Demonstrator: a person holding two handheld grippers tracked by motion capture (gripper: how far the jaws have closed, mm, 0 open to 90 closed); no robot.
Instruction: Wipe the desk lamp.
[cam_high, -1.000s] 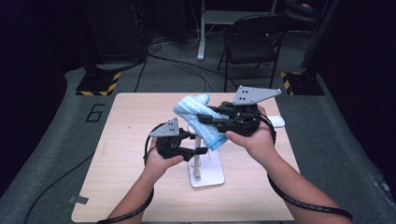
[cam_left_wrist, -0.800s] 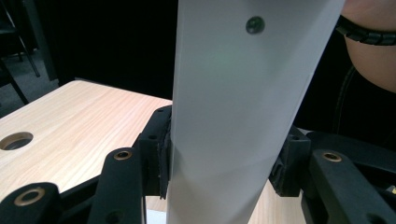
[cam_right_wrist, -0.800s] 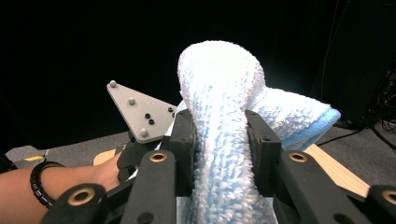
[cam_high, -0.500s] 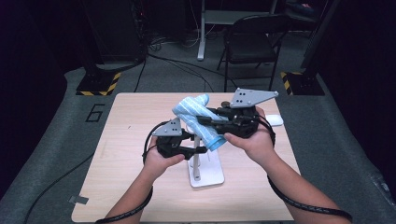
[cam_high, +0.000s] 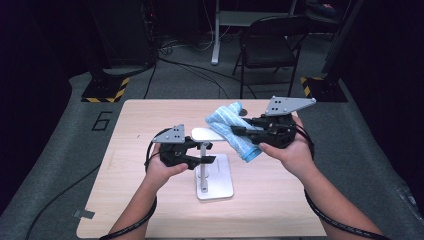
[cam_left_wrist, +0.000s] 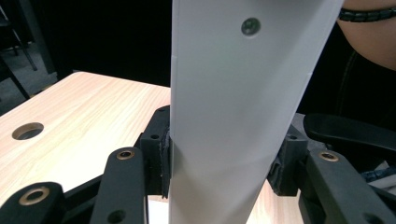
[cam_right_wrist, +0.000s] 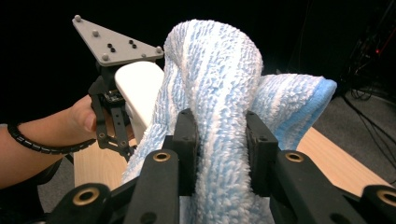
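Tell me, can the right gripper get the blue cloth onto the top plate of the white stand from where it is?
Probably yes. The right gripper holds the blue cloth right beside the stand's top plate, with nothing between them, while the left gripper clamps the post below.

blue-white striped towel; white stand; black fingers.

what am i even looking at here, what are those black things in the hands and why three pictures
A person sits at a wooden table, holding a hand-held gripper in each hand: two black jaws squeezed like tongs. The high view looks down from above; the other two pictures come from small cameras riding on each tool.

The left hand-held gripper is shut on the post of a white stand, seen close up between its jaws. The right hand-held gripper pinches a blue-and-white striped towel, held beside the stand's flat top, apparently for wiping it.
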